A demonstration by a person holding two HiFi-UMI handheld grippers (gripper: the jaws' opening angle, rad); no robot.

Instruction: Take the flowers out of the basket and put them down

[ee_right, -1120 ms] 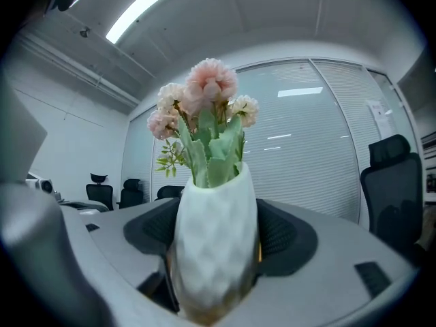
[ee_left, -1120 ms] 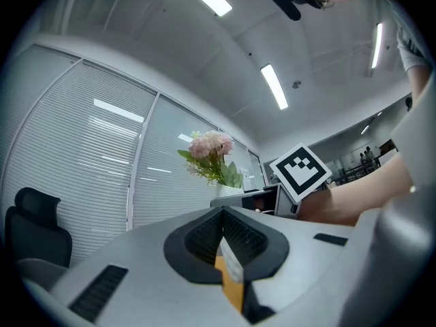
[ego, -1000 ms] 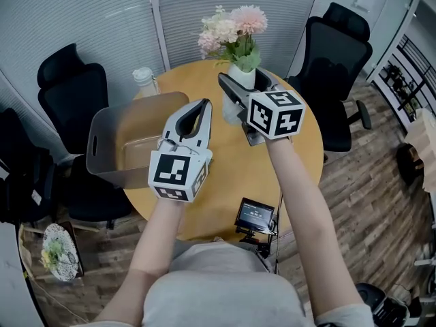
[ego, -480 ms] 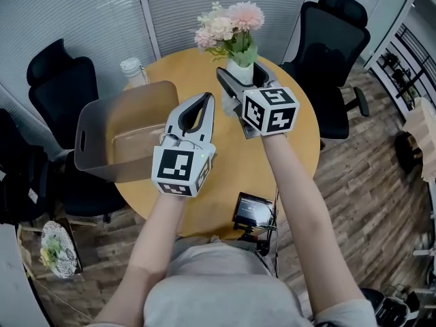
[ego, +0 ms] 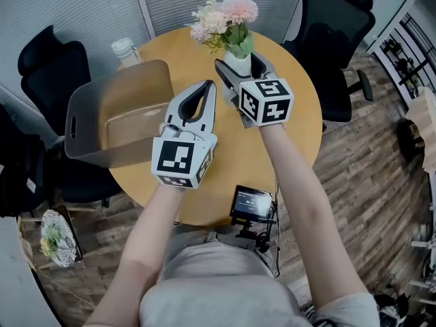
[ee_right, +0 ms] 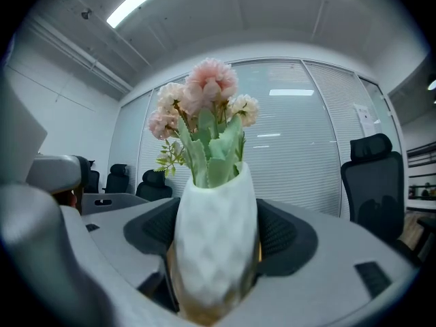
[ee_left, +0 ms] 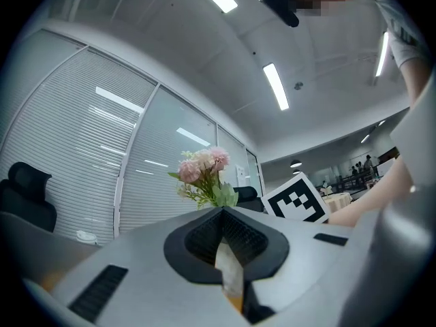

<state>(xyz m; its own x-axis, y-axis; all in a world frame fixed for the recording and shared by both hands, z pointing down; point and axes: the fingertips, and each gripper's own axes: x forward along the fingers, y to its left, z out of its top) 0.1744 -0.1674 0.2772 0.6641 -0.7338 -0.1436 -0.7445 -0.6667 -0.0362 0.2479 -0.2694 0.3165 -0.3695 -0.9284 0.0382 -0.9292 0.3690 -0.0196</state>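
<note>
The right gripper (ego: pixel 238 65) clamps the flower vase (ee_right: pixel 214 244), hiding its base

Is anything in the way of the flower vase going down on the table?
Nothing visible is. The right gripper holds the vase over bare wood of the table; the basket and the jar stand off to its left.

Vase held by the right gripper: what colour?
White vase, with a dimpled surface. It shows best in the right gripper view.
</note>
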